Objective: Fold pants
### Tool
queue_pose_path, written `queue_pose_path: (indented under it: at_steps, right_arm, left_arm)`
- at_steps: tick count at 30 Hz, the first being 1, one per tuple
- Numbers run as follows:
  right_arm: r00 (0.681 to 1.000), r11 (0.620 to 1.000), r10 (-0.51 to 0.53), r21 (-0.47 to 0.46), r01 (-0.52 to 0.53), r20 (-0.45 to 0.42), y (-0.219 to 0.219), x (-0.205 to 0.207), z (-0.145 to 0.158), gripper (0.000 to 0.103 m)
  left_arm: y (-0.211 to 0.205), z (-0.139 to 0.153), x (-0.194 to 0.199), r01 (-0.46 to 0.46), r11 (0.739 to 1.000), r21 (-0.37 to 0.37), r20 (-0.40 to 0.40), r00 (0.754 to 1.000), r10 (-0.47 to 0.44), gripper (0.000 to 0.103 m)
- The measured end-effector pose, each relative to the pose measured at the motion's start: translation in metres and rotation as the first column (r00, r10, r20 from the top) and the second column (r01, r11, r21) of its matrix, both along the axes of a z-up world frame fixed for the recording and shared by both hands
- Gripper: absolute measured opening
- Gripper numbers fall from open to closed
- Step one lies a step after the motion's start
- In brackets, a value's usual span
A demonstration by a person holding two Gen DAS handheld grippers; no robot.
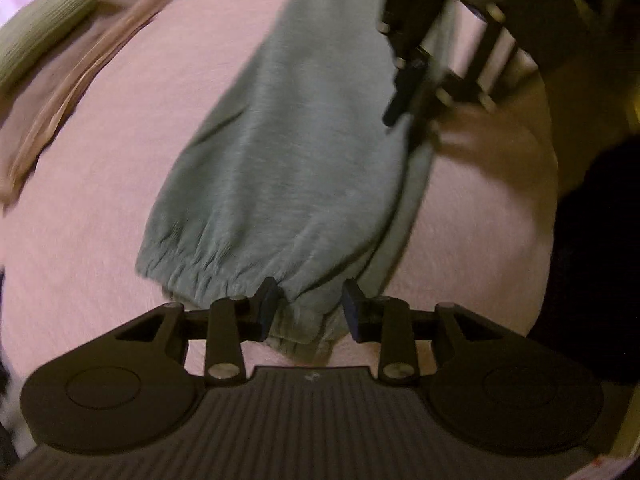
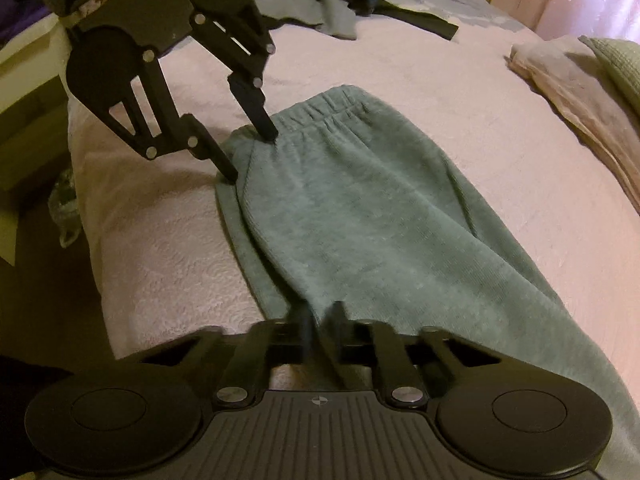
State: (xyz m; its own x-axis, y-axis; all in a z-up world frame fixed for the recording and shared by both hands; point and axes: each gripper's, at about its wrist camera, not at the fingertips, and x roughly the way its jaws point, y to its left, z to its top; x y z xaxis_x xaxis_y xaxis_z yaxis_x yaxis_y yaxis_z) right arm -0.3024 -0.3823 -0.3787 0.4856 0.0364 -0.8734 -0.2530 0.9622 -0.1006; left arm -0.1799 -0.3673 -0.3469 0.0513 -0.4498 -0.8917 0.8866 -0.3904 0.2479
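Observation:
Grey-green sweatpants (image 2: pixel 360 208) lie flat on the pink bed cover (image 2: pixel 160 248), legs stacked one on the other. Their gathered elastic end (image 1: pixel 200 272) sits just ahead of my left gripper (image 1: pixel 308 308), which is open with its fingers astride a bunched corner of that end. The right wrist view shows the left gripper (image 2: pixel 251 153) from the side, one fingertip on the elastic and one at the fabric's edge. My right gripper (image 2: pixel 320 324) is shut on the pants' near side edge, further along the leg. It appears blurred at the upper right of the left wrist view, right gripper (image 1: pixel 394 114).
A folded beige cloth (image 2: pixel 568 92) and a green ribbed cloth (image 2: pixel 616 64) lie at the right of the bed. Dark and grey garments (image 2: pixel 340 4) are heaped at the far end. The bed's edge (image 2: pixel 84 184) drops off on the left beside pale furniture (image 2: pixel 28 92).

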Motion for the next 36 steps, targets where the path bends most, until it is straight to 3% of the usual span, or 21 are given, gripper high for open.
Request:
queue_pose_path:
  at_steps: [1, 4, 14, 16, 18, 20, 24, 26, 29, 31, 33, 36]
  right_arm:
    - [1.0, 1.0, -0.015, 0.01, 0.015, -0.012, -0.001, 0.002, 0.0, 0.001]
    - [0.999, 0.998, -0.047, 0.03, 0.047, 0.0, 0.0, 0.004, 0.014, 0.001]
    - [0.998, 0.996, -0.064, 0.059, 0.065, -0.017, 0.007, 0.004, 0.008, 0.001]
    - [0.997, 0.996, -0.059, 0.059, 0.062, -0.048, 0.008, 0.006, -0.003, 0.002]
    - [0.994, 0.993, -0.083, 0.074, 0.088, -0.064, 0.003, 0.01, -0.01, 0.003]
    - [0.99, 0.986, -0.122, 0.102, 0.129, -0.072, -0.005, 0.012, -0.005, 0.008]
    - [0.977, 0.971, -0.206, 0.118, 0.21, -0.048, -0.021, 0.001, 0.016, 0.04]
    - [0.962, 0.954, -0.27, 0.121, 0.273, -0.041, -0.037, -0.012, 0.027, 0.041]
    - [0.912, 0.906, -0.409, 0.098, 0.411, -0.041, -0.066, -0.043, 0.041, 0.042]
    - [0.85, 0.846, -0.526, 0.078, 0.527, -0.04, -0.097, -0.07, 0.05, 0.042]
    - [0.762, 0.761, -0.646, 0.051, 0.647, -0.035, -0.132, -0.1, 0.056, 0.042]
    - [0.576, 0.575, -0.817, 0.045, 0.817, -0.02, -0.196, -0.159, 0.064, 0.042]
  left_arm:
    - [0.001, -0.002, -0.001, 0.032, 0.999, 0.007, 0.023, 0.999, -0.033, 0.02]
    - [0.005, 0.005, 0.002, 0.057, 0.998, 0.004, 0.03, 0.998, -0.057, 0.012]
    - [0.018, 0.008, 0.015, 0.069, 0.997, 0.025, -0.003, 0.998, -0.069, 0.011]
    - [0.014, -0.001, 0.016, 0.079, 0.995, 0.061, 0.004, 0.997, -0.08, 0.005]
    - [0.016, -0.008, 0.019, 0.078, 0.992, 0.1, 0.01, 0.997, -0.08, 0.004]
    - [0.017, -0.006, 0.023, 0.057, 0.991, 0.119, 0.014, 0.998, -0.059, 0.004]
    - [0.017, 0.016, 0.038, -0.05, 0.991, 0.121, -0.052, 0.997, 0.057, 0.007]
    - [0.01, 0.028, 0.046, -0.102, 0.987, 0.12, -0.078, 0.991, 0.112, 0.009]
    - [-0.011, 0.042, 0.048, -0.142, 0.985, 0.102, -0.093, 0.984, 0.152, 0.011]
    - [-0.037, 0.05, 0.046, -0.165, 0.983, 0.077, -0.101, 0.98, 0.172, 0.011]
    - [-0.061, 0.058, 0.038, -0.177, 0.983, 0.051, -0.114, 0.977, 0.181, 0.013]
    - [-0.115, 0.065, 0.02, -0.175, 0.984, 0.014, -0.137, 0.975, 0.175, 0.017]
